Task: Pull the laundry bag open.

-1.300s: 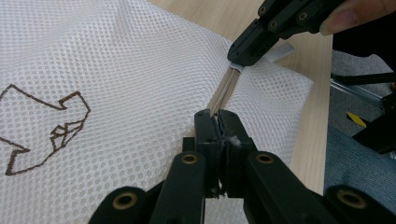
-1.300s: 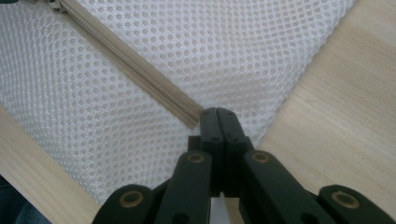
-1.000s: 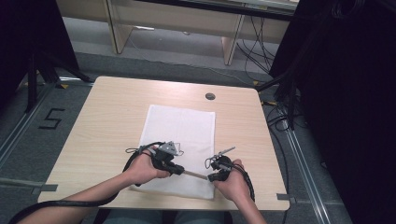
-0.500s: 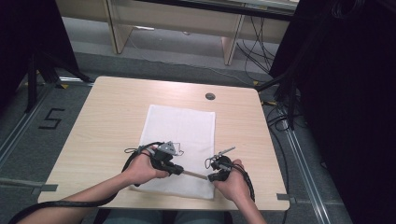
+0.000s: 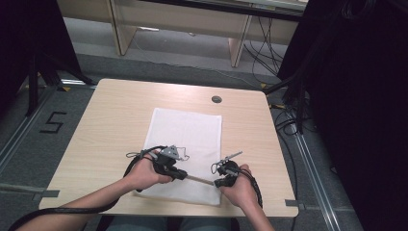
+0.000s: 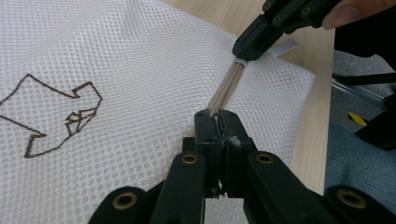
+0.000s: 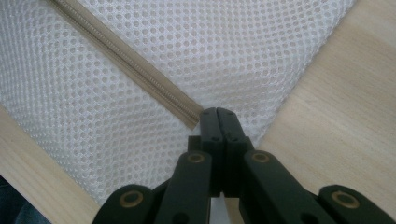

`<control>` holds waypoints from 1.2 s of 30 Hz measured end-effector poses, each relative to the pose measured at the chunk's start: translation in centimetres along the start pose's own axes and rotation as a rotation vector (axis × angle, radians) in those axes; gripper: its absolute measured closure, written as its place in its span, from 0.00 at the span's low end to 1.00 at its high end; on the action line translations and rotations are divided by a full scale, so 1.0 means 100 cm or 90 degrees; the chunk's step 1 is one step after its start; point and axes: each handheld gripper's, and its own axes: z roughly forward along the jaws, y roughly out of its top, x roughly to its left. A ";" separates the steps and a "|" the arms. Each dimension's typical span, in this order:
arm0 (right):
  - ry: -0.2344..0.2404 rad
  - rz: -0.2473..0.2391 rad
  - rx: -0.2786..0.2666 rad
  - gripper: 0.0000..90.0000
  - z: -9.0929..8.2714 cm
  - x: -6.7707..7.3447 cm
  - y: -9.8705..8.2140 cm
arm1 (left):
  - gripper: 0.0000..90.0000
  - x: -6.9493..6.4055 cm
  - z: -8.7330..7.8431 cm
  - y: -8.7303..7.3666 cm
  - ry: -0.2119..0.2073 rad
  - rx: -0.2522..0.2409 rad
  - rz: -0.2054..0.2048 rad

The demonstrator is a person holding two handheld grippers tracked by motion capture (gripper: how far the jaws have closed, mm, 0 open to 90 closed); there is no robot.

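Two claws are clamped on the beige zipper [image 6: 229, 88] along the near edge of the white mesh laundry bag [image 5: 185, 144] on the surface [image 5: 110, 115]: left claw [image 6: 217, 123] pinching the slider, right claw [image 7: 218, 116] anchoring the zipper's end, so the next move is probably a steady pull along the zipper.

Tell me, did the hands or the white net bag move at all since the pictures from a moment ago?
Nothing visibly changed. The left gripper and the right gripper are still shut at the two ends of the beige zipper, and the white mesh bag lies flat in the same spot on the table.
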 end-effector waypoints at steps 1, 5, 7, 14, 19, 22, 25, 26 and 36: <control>0.000 0.000 -0.001 1.00 0.000 0.000 0.000 | 0.97 0.000 -0.001 0.000 0.004 -0.002 -0.010; 0.002 0.000 0.001 1.00 0.000 0.000 0.000 | 0.97 0.000 -0.002 -0.001 0.003 0.001 -0.002; 0.001 0.000 0.001 1.00 0.000 0.000 0.000 | 0.97 0.000 -0.002 -0.001 0.003 -0.001 -0.002; 0.000 0.000 0.000 1.00 0.000 0.000 0.000 | 0.97 0.001 -0.004 -0.002 0.006 0.000 -0.001; -0.002 -0.002 0.000 1.00 0.000 0.000 0.000 | 0.97 0.003 -0.006 -0.004 0.010 -0.001 -0.012; 0.000 -0.002 -0.001 1.00 0.000 0.000 0.000 | 0.97 0.004 -0.007 -0.004 0.007 -0.002 -0.007; 0.000 0.000 0.000 1.00 0.000 0.000 0.000 | 0.97 0.004 -0.007 -0.004 0.008 -0.001 -0.005; 0.001 0.000 0.000 1.00 0.000 0.000 0.000 | 0.97 0.004 -0.007 -0.004 0.007 -0.001 -0.006; 0.000 0.000 0.000 1.00 0.000 0.000 0.000 | 0.97 0.006 -0.010 -0.005 0.015 0.001 -0.005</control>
